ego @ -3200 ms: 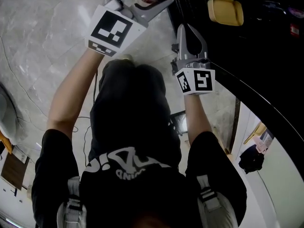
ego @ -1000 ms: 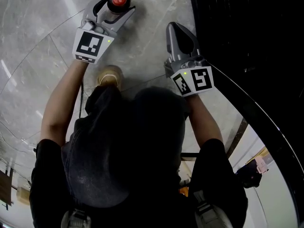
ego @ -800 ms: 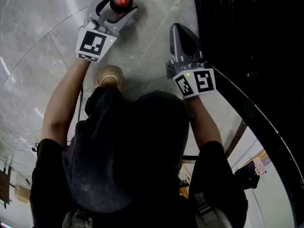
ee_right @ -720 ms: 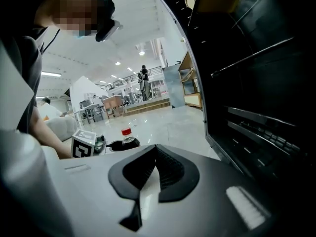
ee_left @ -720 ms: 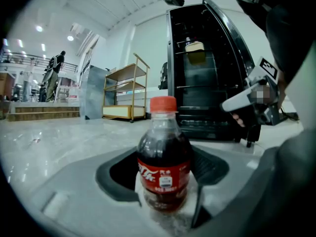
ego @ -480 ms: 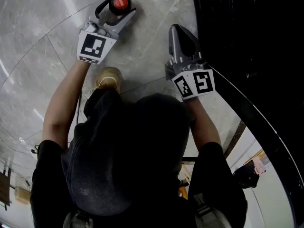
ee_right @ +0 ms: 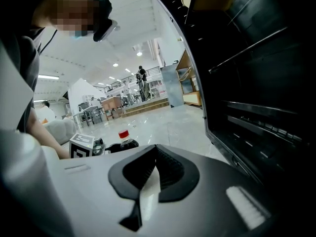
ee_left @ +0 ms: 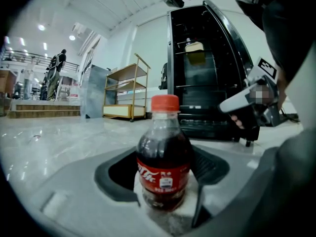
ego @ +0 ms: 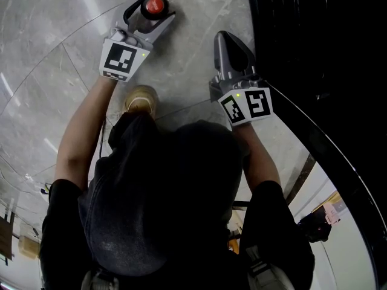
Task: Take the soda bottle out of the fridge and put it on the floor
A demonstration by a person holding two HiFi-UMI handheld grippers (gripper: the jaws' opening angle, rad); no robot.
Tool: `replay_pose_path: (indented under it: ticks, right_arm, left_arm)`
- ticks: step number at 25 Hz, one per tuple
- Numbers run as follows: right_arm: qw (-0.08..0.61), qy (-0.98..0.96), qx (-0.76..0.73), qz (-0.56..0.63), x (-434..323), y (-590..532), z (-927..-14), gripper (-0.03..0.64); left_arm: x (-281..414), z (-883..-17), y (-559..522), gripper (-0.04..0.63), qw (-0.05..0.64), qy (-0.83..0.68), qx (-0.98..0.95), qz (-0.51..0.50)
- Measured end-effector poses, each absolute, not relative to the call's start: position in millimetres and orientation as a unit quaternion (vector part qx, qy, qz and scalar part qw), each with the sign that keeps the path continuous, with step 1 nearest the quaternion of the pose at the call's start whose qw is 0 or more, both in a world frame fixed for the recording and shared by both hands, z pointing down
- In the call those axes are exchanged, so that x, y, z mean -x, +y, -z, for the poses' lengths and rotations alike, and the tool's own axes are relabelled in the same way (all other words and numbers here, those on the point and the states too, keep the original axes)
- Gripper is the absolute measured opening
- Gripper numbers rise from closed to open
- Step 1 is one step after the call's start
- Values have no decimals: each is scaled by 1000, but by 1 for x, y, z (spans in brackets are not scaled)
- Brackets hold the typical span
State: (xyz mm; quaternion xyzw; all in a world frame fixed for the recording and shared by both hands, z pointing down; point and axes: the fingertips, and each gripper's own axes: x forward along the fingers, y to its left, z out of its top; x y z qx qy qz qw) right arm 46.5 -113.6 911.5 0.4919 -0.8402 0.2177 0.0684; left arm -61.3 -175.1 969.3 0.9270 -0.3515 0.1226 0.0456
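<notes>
Bottle (ee_left: 164,154) upright on the floor (ego: 60,47), still in the grip.
Its base rests on pale marble and its red cap points up. The left gripper (ego: 150,8) has its jaws clamped on the bottle's body. The right gripper (ee_right: 155,152) hovers near it, jaws together and empty, just beside the dark fridge (ego: 314,41).
</notes>
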Motion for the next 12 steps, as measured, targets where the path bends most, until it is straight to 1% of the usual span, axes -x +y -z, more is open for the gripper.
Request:
replay_pose_path:
  ticks: [5,12]
  right_arm:
    - [62,-840,-493,-216,-46,-114,-910,0]
    - [54,-838,-502,-207,-53,-128,-879,0]
  left_arm:
    - [59,-963,-173,339,45,-348,-928,-122]
    - [66,-921,-173,339,41,-357,-927,-111]
